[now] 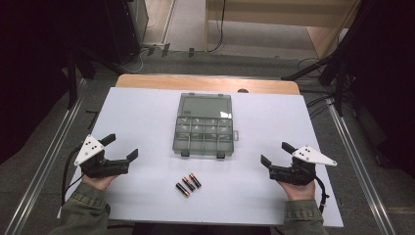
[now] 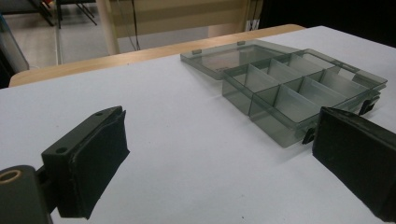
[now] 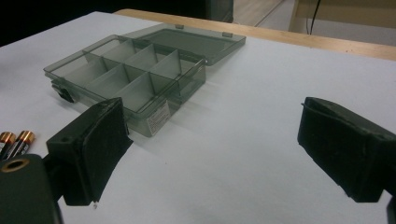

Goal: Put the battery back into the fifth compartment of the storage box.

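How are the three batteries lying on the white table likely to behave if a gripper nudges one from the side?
The batteries are smooth cylinders lying on their sides, so one would probably roll. They lie close together, so it may knock its neighbour. The table looks flat, offering little to stop it.

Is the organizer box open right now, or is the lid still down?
Open. The organizer box has its lid folded flat back on the table, and its compartments look empty.
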`<state>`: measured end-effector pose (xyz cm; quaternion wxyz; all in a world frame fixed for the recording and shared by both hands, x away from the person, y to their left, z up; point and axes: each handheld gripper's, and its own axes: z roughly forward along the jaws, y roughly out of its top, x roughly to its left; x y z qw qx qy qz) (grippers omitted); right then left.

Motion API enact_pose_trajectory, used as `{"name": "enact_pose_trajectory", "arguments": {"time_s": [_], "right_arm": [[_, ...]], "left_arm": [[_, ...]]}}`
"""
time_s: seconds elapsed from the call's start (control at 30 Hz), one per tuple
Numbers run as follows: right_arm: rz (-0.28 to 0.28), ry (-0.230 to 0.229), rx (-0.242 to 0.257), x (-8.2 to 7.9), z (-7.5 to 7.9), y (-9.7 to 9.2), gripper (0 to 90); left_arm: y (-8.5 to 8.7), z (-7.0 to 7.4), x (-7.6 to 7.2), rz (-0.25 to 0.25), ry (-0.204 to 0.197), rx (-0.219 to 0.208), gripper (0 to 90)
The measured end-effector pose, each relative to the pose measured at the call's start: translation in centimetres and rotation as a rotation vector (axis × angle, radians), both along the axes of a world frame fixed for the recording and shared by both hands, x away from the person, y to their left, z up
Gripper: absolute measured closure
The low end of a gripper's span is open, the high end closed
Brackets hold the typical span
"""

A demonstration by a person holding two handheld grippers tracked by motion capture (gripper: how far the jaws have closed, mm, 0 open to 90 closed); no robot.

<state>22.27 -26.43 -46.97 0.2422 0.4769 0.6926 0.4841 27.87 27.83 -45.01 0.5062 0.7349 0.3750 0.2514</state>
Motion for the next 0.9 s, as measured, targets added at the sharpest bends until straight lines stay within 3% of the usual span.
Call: {"name": "enact_pose_trajectory", "arguments": {"time_s": [0.67,0.9], "right_arm": [[0.015,0.038,-0.022,0.35,-0.23,0.54,10.2],[0.044,0.105,-0.054,0.79,0.19,0.91,12.1]], "left_arm": [[-0.04,0.06,-0.05,-0.007,-0.007,-0.004,3.6],[-0.05,0.02,-0.03,-0.004,-0.005,-0.004,3.6]]}}
